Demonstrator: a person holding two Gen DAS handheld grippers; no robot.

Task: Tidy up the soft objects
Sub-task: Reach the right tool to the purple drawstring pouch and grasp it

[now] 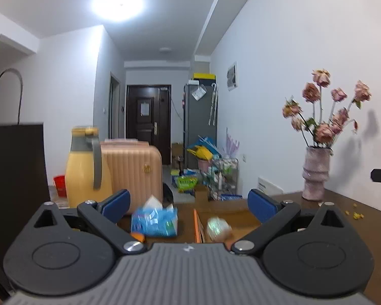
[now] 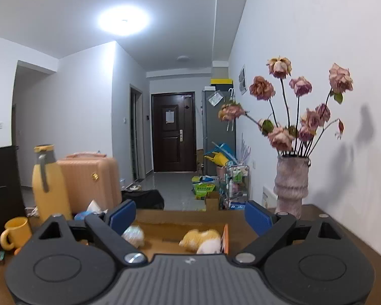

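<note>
A cardboard box (image 2: 165, 231) sits open on the wooden table (image 2: 343, 231), toward its far edge, and the soft things lie inside it. In the right wrist view a yellow-and-white plush toy (image 2: 203, 241) rests against the box's right wall, whose edge shows orange, and a pale, crinkled soft bundle (image 2: 133, 236) lies at the box's left end. The left wrist view shows the same pale bundle (image 1: 218, 226) just right of the box's orange-edged left wall (image 1: 196, 226). Both toys are blurred, so their finer details cannot be made out.

Outside the box, just beside its left wall, a blue tissue pack (image 1: 155, 221) lies on the table with a white tissue sticking up from its top.

The right gripper (image 2: 190, 216) hangs above the box with its blue-padded jaws spread wide and nothing between them. The left gripper (image 1: 188, 203) is likewise spread wide and empty, hovering over the tissue pack and the box's left wall.

Farther left on the table stand a yellow thermos jug (image 2: 49, 185) with a grey handle and, nearer the front, a yellow mug (image 2: 14, 233). Near the table's far right corner, close to the wall, stands a pink ribbed vase (image 2: 290, 185) holding dried roses (image 2: 292, 106). Beyond the table's far edge stands a pink suitcase (image 2: 91, 178).
</note>
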